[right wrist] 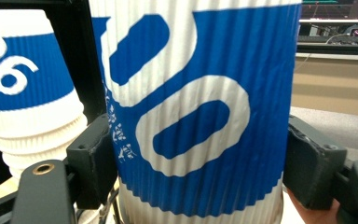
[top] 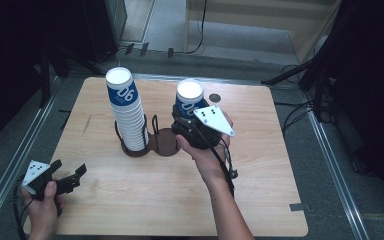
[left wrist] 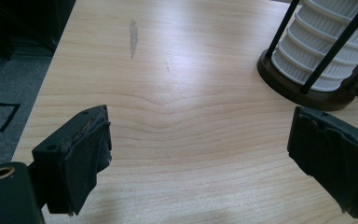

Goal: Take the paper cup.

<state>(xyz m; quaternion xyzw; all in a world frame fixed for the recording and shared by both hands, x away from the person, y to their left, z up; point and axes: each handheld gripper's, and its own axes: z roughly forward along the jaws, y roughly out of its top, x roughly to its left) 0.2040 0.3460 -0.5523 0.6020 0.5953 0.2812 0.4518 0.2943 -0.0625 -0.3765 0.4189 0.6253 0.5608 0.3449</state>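
A dark brown two-ring cup holder with thin black upright rods (top: 152, 145) sits near the middle of the light wooden table (top: 130, 200), and everything else can be placed from it. Its left ring carries a tall, leaning stack of ribbed white paper cups with blue bands marked "06" (top: 127, 112); the left gripper view shows the lower white ribs of that stack (left wrist: 328, 44) inside the rods, at the upper right. Just right of the holder, the right gripper (top: 192, 122) has its jaws clamped on a single ribbed white-and-blue paper cup (top: 189, 99), held upright beside and above the holder's right ring, whose brown base lies bare. In the right gripper view the single cup (right wrist: 200, 116) sits between the two black pads, which press against its left and right sides, with the stack (right wrist: 25, 88) just beyond at the left. Well to the front left of the holder, near the table's corner, the left gripper (top: 72, 177) rests in the person's hand with its jaws wide apart over bare wood, gripping nothing.
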